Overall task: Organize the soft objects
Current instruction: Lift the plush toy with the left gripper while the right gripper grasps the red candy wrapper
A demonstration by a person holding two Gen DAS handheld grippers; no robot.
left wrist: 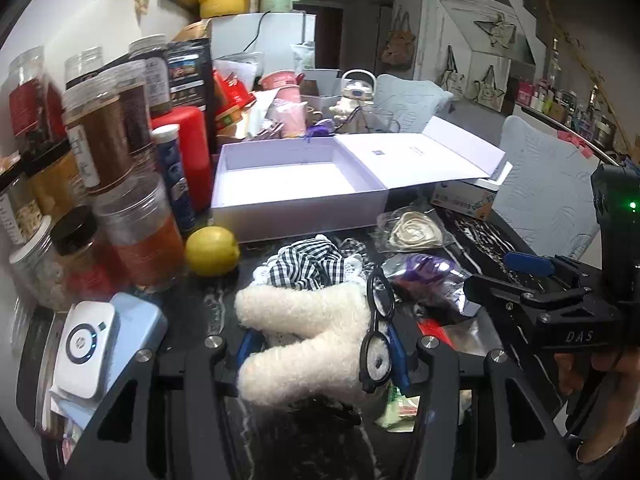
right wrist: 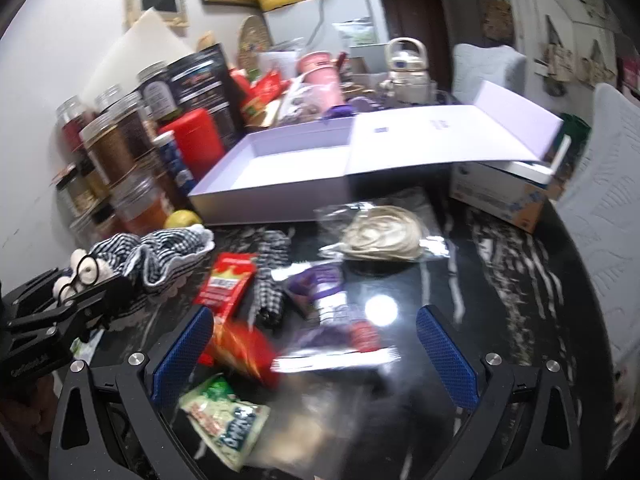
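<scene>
Now | left claw (left wrist: pixel 320 344) clamped on fuzzy white toy (left wrist: pixel 304 332) | right claw (right wrist: pixel 316 354) spread wide, holding nothing

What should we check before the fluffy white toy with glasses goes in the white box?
1. Left gripper shut on the fluffy toy: ok.
2. Glasses on the toy: ok.
3. White box open with room inside: ok.
4. Right gripper open, holding nothing: ok.
5. Lemon clear of the box front: ok.
6. Checked cloth free of the toy: cannot tell.
</scene>
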